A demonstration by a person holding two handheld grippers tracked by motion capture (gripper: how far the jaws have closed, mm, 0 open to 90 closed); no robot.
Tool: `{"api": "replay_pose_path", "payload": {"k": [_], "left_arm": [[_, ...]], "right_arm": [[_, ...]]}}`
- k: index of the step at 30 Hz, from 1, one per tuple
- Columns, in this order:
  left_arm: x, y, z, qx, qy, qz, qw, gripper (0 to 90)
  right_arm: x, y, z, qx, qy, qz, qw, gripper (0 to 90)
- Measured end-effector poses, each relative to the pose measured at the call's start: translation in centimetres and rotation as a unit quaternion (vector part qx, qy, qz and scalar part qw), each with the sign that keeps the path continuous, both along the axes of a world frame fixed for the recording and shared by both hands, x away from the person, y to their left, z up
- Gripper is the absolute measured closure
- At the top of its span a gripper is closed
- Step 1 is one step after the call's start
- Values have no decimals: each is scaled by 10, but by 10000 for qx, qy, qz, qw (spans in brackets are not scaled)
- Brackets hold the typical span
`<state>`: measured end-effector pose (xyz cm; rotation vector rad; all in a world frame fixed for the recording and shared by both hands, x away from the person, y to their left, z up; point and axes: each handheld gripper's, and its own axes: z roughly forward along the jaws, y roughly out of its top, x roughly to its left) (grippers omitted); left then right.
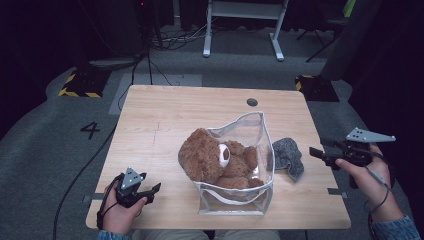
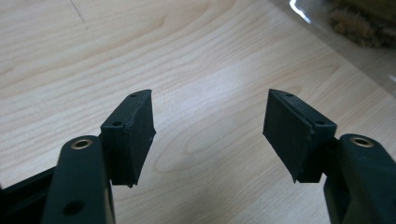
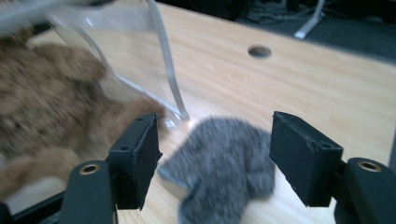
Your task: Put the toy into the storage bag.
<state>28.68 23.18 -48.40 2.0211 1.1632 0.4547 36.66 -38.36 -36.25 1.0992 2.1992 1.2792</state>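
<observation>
A brown teddy bear (image 1: 210,160) lies partly inside a clear plastic bag (image 1: 252,127) at the middle of the wooden table (image 1: 165,115). A grey woolly cloth (image 1: 289,157) rests on the table against the bag's right side. My left gripper (image 1: 151,182) hovers low at the table's front left, open and empty, its jaws wide apart over bare wood (image 2: 210,126). My right gripper (image 1: 317,146) is at the table's right edge, open, pointing left. In the right gripper view its jaws (image 3: 215,149) frame the grey cloth (image 3: 224,158) without touching it, with the bear (image 3: 51,102) beyond.
A round cable hole (image 1: 252,102) sits near the table's far edge. On the floor behind stand a white desk frame (image 1: 240,30), cables and yellow-black taped blocks (image 1: 80,82). Bare wood stretches across the table's left half.
</observation>
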Motion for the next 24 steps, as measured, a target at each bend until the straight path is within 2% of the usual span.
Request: {"api": "replay_pose_path", "payload": {"k": [3,4,6,7,9,10,11,14,16,17,18,22,24], "left_arm": [[0,3,-3,28,147,-23,9999,334],[-1,4,-5,95,165,44,9998,328],[-1,4,-5,131,206,62,9997,328],[-1,6,-7,129,274,48,9995,321],[-1,6,-8,124,286,75,9995,321],[0,6,-9,129,290,80,9995,321],[0,7,-10,115,305,57,9995,321],[1,9,-12,144,348,95,9992,306],[1,10,-14,96,399,32,9992,302],[2,11,-15,201,427,9,9989,299],[2,11,-16,250,421,-62,9988,263],[2,12,-17,288,368,-18,9989,249],[3,11,-19,349,289,-9,9990,211]], "right_arm": [[-3,-9,-18,-72,136,-125,9998,330],[-5,-14,-30,-124,218,-196,9995,327],[-6,-17,-36,-186,235,-227,9993,323],[-9,-20,-47,-259,312,-283,9988,321],[-10,-21,-53,-275,350,-288,9986,320],[-13,-24,-64,-268,413,-263,9984,317],[-13,-24,-64,-268,413,-263,9984,317],[-16,-25,-80,-241,519,-251,9980,308],[-18,-26,-91,-245,566,-299,9976,299],[-18,-27,-96,-307,562,-295,9975,298],[-20,-28,-105,-362,558,-277,9974,299],[-22,-28,-116,-450,497,-320,9972,298],[-24,-27,-124,-502,531,-413,9965,264]]}}
